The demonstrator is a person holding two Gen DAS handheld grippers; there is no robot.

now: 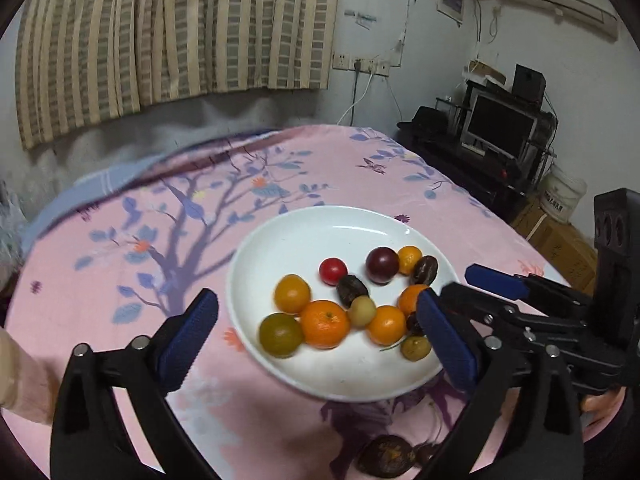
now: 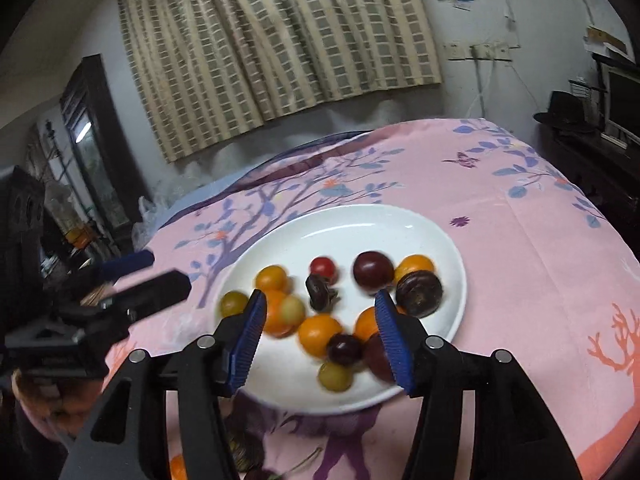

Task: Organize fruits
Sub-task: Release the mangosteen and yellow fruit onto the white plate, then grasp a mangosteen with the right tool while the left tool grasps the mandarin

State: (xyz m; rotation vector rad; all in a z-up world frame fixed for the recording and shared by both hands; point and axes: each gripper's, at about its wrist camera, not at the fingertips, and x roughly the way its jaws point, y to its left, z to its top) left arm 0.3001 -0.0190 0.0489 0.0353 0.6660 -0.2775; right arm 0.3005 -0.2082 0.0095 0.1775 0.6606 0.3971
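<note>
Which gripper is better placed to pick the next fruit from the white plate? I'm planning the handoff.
Right, probably. The right gripper is open over the white round plate, straddling the fruit at its near edge, while the left gripper, also open, has one finger outside the rim.

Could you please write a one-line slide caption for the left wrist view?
Open left gripper hovers over a white plate of mixed small fruits on a pink floral tablecloth, right gripper alongside.
</note>
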